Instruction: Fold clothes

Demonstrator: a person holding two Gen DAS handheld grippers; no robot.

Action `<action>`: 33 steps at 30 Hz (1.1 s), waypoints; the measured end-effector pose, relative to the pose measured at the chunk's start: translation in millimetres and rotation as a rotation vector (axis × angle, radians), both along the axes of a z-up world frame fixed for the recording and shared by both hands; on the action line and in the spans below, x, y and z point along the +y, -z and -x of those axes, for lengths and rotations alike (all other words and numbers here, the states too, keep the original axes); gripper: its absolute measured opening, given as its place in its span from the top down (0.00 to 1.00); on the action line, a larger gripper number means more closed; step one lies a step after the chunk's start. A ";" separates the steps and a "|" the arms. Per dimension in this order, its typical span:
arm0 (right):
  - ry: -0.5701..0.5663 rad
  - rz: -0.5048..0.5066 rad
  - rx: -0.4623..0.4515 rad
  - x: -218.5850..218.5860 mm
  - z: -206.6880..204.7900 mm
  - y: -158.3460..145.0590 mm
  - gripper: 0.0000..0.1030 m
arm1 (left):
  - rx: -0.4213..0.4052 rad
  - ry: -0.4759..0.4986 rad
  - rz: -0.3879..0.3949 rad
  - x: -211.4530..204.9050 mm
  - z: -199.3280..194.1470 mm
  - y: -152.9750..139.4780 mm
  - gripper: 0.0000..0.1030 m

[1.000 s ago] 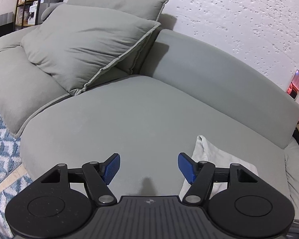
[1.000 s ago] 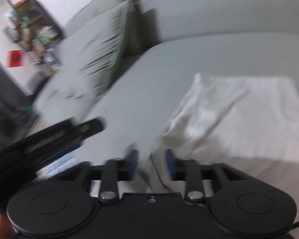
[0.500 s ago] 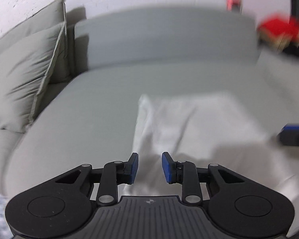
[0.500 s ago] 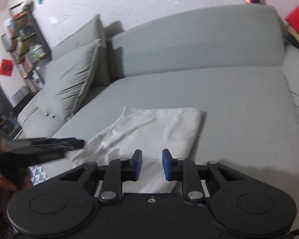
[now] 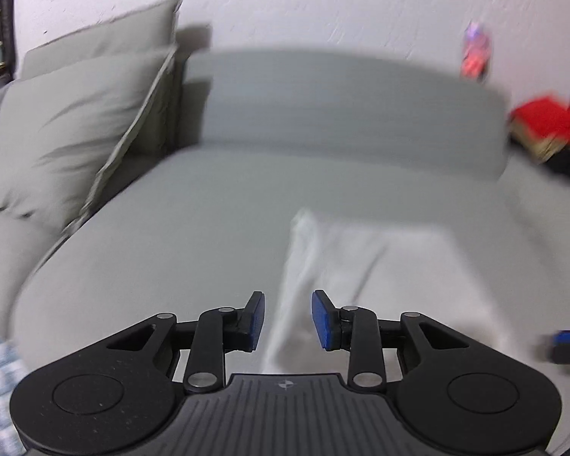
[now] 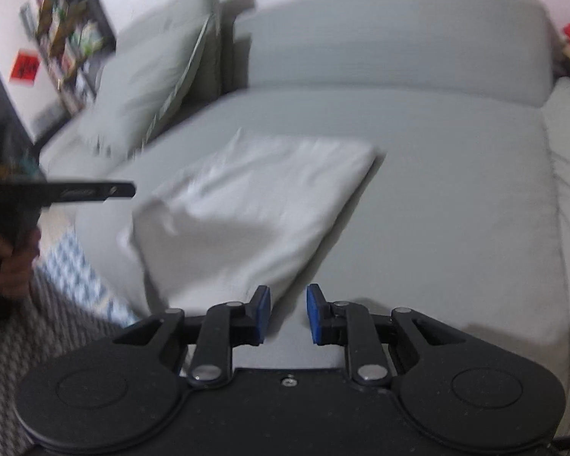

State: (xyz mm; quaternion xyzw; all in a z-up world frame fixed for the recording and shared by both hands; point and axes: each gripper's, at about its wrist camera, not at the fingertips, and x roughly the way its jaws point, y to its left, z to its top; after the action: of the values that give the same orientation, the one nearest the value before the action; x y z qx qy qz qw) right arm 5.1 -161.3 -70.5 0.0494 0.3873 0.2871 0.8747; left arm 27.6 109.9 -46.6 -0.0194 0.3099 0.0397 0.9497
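Ahead of my left gripper [image 5: 287, 318], the folded white garment [image 5: 380, 266] lies on the grey sofa seat [image 5: 193, 235], its near left edge showing through the gap between my blue pads; the jaws are opening and pinch nothing. Two grey cushions [image 5: 68, 125] lean at the left.

From my right gripper [image 6: 288, 314], the garment [image 6: 254, 205] sits just beyond the fingertips, near corner close by. Those jaws stand slightly apart, empty. My left gripper [image 6: 95, 191] reaches in from the left.
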 end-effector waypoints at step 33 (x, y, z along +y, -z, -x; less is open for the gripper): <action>0.241 -0.436 0.243 20.4 -162.0 58.0 0.88 | 0.075 0.170 0.013 -31.5 -145.9 56.1 0.70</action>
State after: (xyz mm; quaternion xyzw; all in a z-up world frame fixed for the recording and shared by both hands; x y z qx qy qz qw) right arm 167.1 -141.0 -128.5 0.3161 0.4097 0.2495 0.8185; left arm 173.6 78.4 -102.7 0.0022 0.3462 -0.0422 0.9372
